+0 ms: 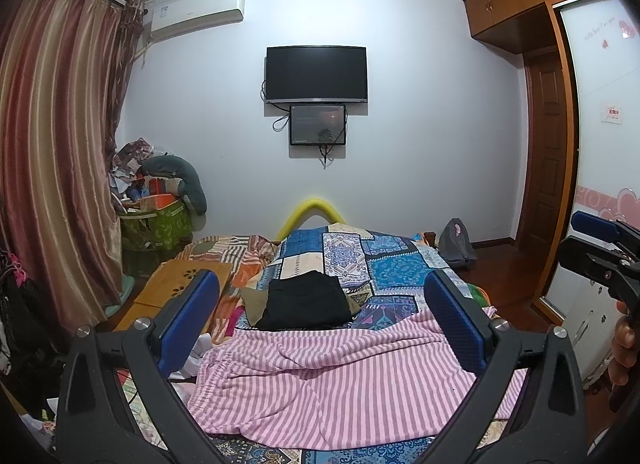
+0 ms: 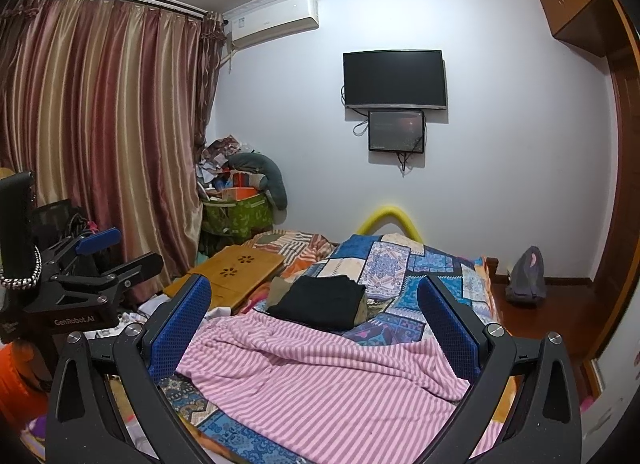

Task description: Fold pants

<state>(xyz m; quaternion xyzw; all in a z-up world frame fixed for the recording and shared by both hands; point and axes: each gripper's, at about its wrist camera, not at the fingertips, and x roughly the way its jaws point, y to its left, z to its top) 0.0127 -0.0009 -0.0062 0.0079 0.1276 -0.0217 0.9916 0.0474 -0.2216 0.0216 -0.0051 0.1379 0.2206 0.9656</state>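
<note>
Bed: striped pants unfolded. Left tongs & right tongs wide open, empty; next: grip waistband.

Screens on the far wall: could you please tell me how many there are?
2. The larger black screen hangs high on the wall; the smaller screen sits directly beneath it, at its right half. None seems hidden.

"GenRobot.AI" printed in pale letters on black body of left gripper, seen in right wrist view, left of the pink striped pants. Faint script on white wardrobe door and label on air conditioner too small to read.
</note>
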